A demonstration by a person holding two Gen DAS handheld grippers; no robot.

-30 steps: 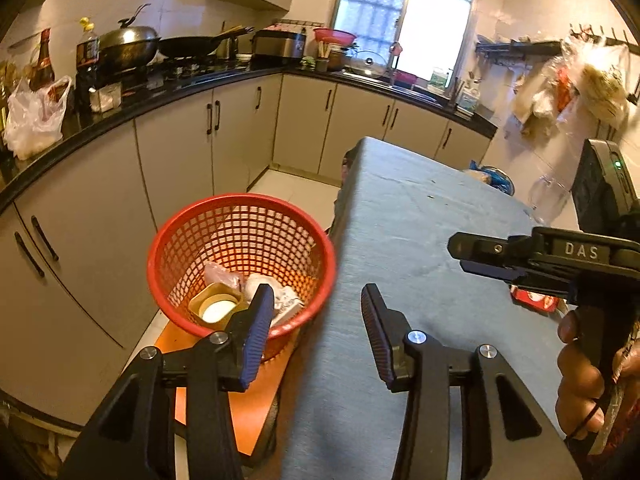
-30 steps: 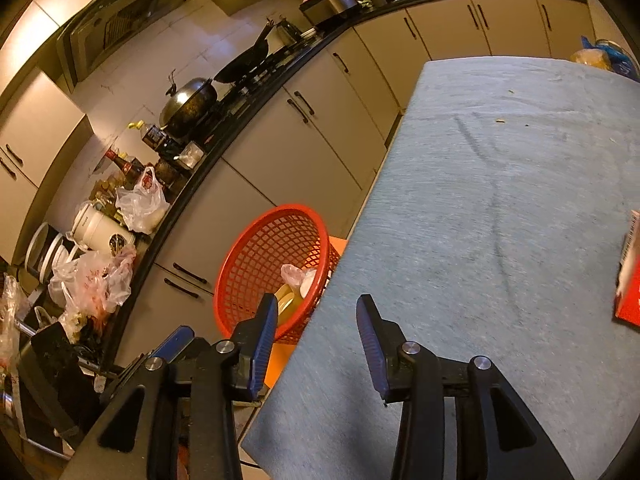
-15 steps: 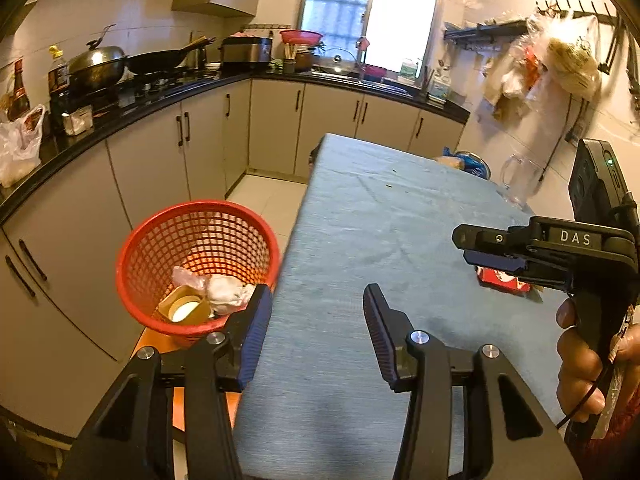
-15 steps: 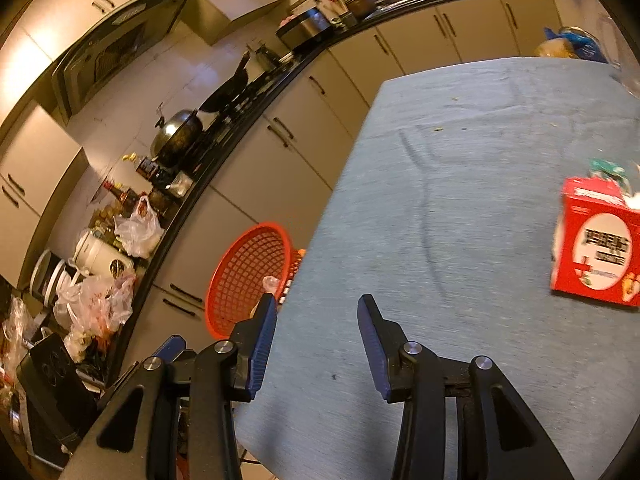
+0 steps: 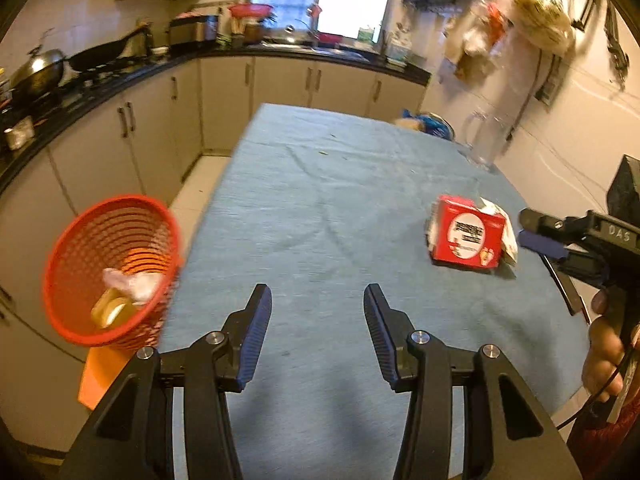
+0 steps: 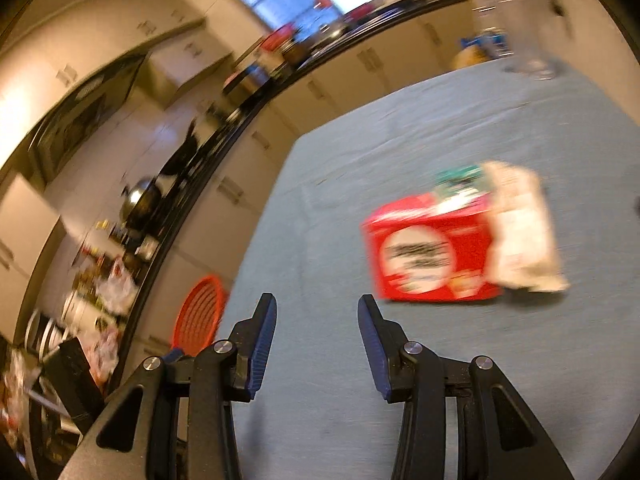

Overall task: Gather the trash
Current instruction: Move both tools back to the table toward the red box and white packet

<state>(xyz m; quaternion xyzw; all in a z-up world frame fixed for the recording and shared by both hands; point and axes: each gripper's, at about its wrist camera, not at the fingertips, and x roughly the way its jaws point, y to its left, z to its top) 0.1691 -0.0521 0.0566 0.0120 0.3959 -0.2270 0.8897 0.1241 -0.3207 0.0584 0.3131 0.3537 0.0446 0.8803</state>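
A red carton (image 5: 467, 237) (image 6: 432, 254) with a white round label lies on the blue tablecloth (image 5: 320, 208), a crumpled pale wrapper (image 6: 520, 232) against its right side. Off the table's left edge stands a red mesh basket (image 5: 112, 264) (image 6: 199, 312) holding a yellow cup and white scraps. My left gripper (image 5: 318, 312) hovers open over the near cloth, nothing between its fingers. My right gripper (image 6: 317, 316) is open and empty too, short and left of the carton. In the left wrist view the right gripper (image 5: 538, 232) reaches in from the right edge beside the carton.
Cabinets under a dark counter (image 5: 120, 76) with a wok and pots curve along the left and back. A clear glass jug (image 5: 486, 144) and a blue bag (image 5: 430, 122) sit at the table's far right. An orange stool (image 5: 100, 372) carries the basket. Bags hang on the right wall.
Both grippers have swung right, away from the basket and over the table. The red carton has come into full view of both cameras. Both stay open and empty.
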